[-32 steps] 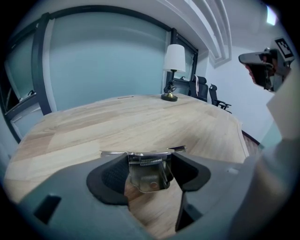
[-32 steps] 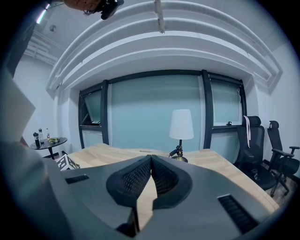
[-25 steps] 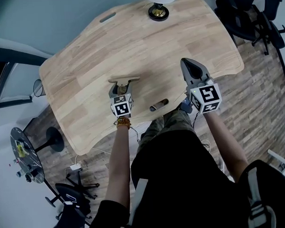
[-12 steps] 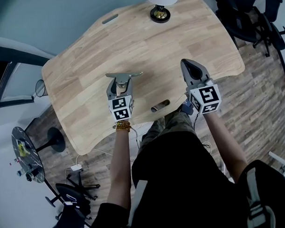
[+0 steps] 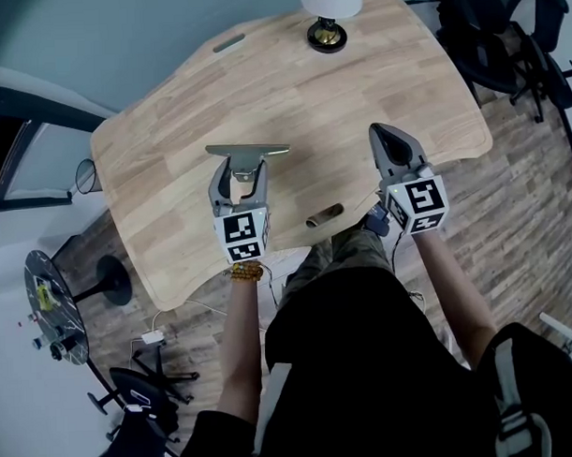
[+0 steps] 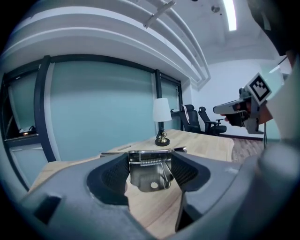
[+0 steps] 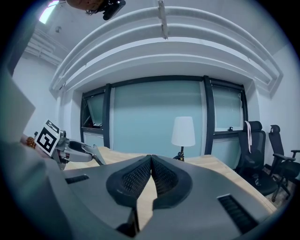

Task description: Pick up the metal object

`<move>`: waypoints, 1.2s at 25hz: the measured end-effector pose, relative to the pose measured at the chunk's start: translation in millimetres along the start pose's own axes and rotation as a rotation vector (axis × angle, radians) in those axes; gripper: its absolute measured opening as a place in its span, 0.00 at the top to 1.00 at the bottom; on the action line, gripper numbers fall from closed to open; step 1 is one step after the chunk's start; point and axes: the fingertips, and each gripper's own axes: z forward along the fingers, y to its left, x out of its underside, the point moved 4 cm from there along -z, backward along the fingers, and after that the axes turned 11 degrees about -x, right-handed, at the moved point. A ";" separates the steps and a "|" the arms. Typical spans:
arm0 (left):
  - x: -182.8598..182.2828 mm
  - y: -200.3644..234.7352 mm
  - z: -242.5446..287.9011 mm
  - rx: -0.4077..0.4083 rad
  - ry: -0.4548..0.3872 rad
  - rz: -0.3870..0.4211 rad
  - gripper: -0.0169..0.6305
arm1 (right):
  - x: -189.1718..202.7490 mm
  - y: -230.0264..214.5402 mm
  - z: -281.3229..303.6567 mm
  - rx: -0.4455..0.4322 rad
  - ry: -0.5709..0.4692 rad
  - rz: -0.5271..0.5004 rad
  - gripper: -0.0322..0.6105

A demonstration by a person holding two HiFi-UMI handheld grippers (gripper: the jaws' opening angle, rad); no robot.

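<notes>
Left gripper [image 5: 240, 174] has risen clear of the desk [image 5: 290, 82] within the last second. Its jaws are wide, clamped on the metal object [image 6: 149, 171] between them. Right gripper [image 7: 151, 174]: jaws closed, empty. Pickup appears achieved.

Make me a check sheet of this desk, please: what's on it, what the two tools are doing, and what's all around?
Surface: light wooden table with rounded corners.
Job's things: silver metal bracket with a spring, gripped between the left tool's pads, seemingly lifted off the table.
Clutter: lamp with white shade and brass foot at the far edge.
Grippers: left tool shut on the bracket; right tool shut and empty, over the table's near right part.
Cables: white cable with plug block on the floor.
Surroundings: black office chairs, wood-pattern floor, teal glass wall.
</notes>
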 end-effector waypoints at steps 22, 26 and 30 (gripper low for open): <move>-73.6 -10.4 -74.8 -0.104 -0.274 -0.053 0.53 | -44.8 46.9 -10.9 -0.108 -0.089 -0.083 0.94; -69.7 -16.1 -75.9 -0.100 -0.272 -0.064 0.53 | -39.6 46.9 -13.9 -0.098 -0.078 -0.085 0.94; -71.2 -19.2 -78.6 -0.126 -0.308 -0.068 0.53 | -35.7 49.1 -15.2 -0.097 -0.068 -0.099 0.94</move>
